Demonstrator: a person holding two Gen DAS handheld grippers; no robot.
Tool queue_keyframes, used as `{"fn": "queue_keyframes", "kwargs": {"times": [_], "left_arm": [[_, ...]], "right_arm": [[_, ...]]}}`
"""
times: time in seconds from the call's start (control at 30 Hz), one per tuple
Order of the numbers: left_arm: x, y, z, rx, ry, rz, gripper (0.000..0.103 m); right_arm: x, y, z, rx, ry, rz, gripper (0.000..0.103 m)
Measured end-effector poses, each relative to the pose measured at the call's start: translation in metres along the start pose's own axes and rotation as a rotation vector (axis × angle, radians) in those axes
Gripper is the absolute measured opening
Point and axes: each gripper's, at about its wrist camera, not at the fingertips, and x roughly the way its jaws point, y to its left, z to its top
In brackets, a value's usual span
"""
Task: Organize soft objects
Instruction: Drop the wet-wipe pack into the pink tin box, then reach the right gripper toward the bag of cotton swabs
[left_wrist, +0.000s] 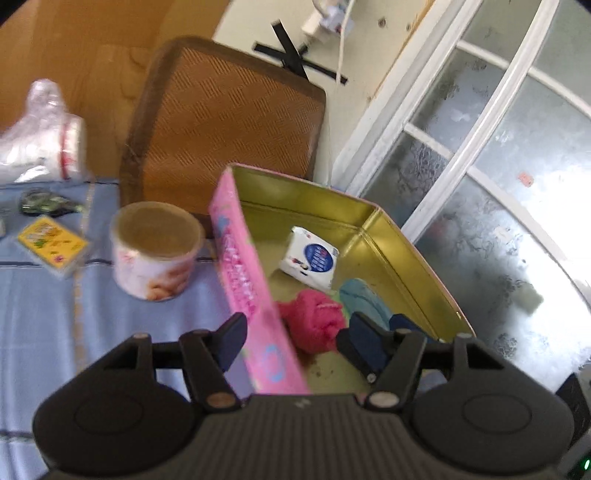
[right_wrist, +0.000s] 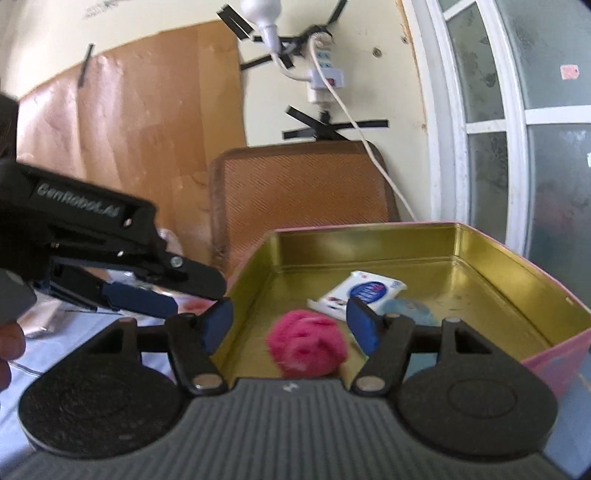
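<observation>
A pink tin box with a gold inside (left_wrist: 373, 218) (right_wrist: 517, 280) stands open on the blue cloth. In it lie a pink woolly ball (left_wrist: 314, 321) (right_wrist: 306, 343), a white tissue pack (left_wrist: 310, 258) (right_wrist: 364, 291) and a light blue soft thing (left_wrist: 364, 299) (right_wrist: 410, 308). My left gripper (left_wrist: 291, 339) is open, its fingers either side of the box's pink left wall. My right gripper (right_wrist: 291, 325) is open and empty over the box's near edge, with the pink ball between its fingers. The left gripper also shows in the right wrist view (right_wrist: 136, 295), to the left of the box.
A round tin (left_wrist: 157, 251), a yellow card pack (left_wrist: 53, 245) and a plastic-wrapped bundle (left_wrist: 40, 133) lie on the blue cloth (left_wrist: 55, 332) left of the box. A woven brown cushion (left_wrist: 225, 122) (right_wrist: 299, 192) leans on the wall behind. A frosted window (right_wrist: 517, 129) is on the right.
</observation>
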Motion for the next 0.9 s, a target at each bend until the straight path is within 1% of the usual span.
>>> {"fn": "queue_keyframes", "kwargs": {"times": [0.1,0.17,0.23,0.3,0.43,0.5,0.57,0.6,0.67,0.7,0.77,0.83,0.87,0.9], "left_arm": [[-0.033,0.027,-0.013,-0.017,-0.054,0.036,0.063],[-0.058,0.054,-0.025,-0.045,-0.086,0.093,0.063],[-0.083,0.086,-0.040,-0.079,-0.115,0.184,0.063],[-0.110,0.118,-0.056,-0.115,-0.142,0.276,0.063],[-0.158,0.176,-0.087,-0.160,-0.200,0.510,0.063],[-0.176,0.201,-0.097,-0.221,-0.230,0.566,0.063],[-0.188,0.223,-0.105,-0.289,-0.260,0.585,0.063],[-0.191,0.231,-0.110,-0.304,-0.286,0.580,0.062],[-0.192,0.231,-0.112,-0.323,-0.319,0.549,0.063],[-0.191,0.231,-0.111,-0.321,-0.319,0.556,0.063],[-0.186,0.228,-0.108,-0.296,-0.315,0.558,0.063],[-0.185,0.226,-0.110,-0.283,-0.307,0.559,0.063],[-0.185,0.227,-0.109,-0.282,-0.307,0.555,0.063],[-0.185,0.228,-0.109,-0.286,-0.309,0.544,0.064]], "right_arm": [[-0.008,0.025,0.003,-0.044,-0.011,0.052,0.070],[-0.006,0.045,0.004,-0.087,-0.002,0.104,0.070],[0.000,0.068,0.003,-0.128,0.019,0.171,0.070],[0.011,0.094,0.000,-0.164,0.059,0.256,0.070],[0.043,0.151,-0.003,-0.210,0.147,0.419,0.068],[0.061,0.183,-0.001,-0.220,0.177,0.491,0.068],[0.083,0.217,0.003,-0.213,0.205,0.560,0.068],[0.096,0.236,0.005,-0.209,0.220,0.590,0.068],[0.117,0.271,0.006,-0.216,0.255,0.630,0.067],[0.132,0.289,0.008,-0.220,0.285,0.642,0.067],[0.155,0.312,0.008,-0.225,0.326,0.646,0.066],[0.171,0.329,0.005,-0.241,0.364,0.640,0.066],[0.179,0.336,0.002,-0.243,0.405,0.648,0.060],[0.186,0.339,0.000,-0.246,0.448,0.654,0.044]]}}
